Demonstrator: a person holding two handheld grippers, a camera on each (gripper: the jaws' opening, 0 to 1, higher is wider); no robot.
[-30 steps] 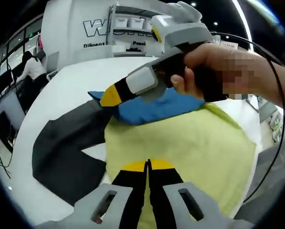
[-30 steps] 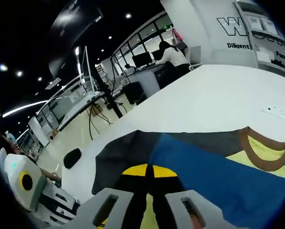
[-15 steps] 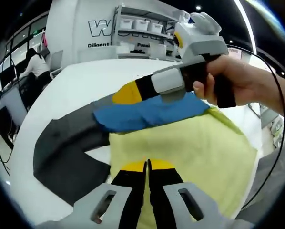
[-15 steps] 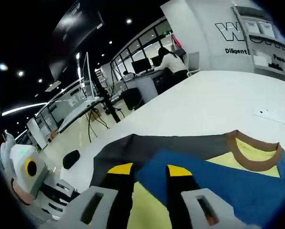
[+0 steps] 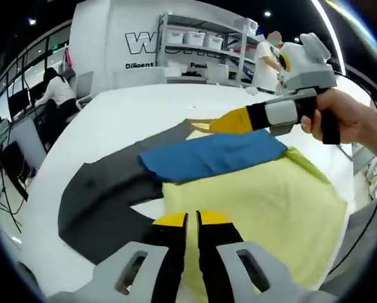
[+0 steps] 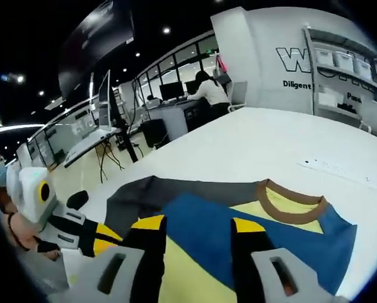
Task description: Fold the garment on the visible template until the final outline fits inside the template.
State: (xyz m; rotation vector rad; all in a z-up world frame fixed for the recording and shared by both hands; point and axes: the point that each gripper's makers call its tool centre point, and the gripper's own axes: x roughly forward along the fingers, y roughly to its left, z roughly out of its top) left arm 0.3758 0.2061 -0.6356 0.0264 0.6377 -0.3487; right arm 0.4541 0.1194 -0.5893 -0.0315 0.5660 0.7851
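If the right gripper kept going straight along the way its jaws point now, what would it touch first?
Most likely the garment: the right gripper hangs open over its yellow body, and the blue sleeve folded across lies directly ahead, with the brown collar beyond. How high the tips sit above the cloth is unclear.

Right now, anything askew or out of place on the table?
Nothing damaged or spilled. The T-shirt is only partly folded: its blue sleeve lies across the yellow body, and the dark grey template juts out well past its edge.
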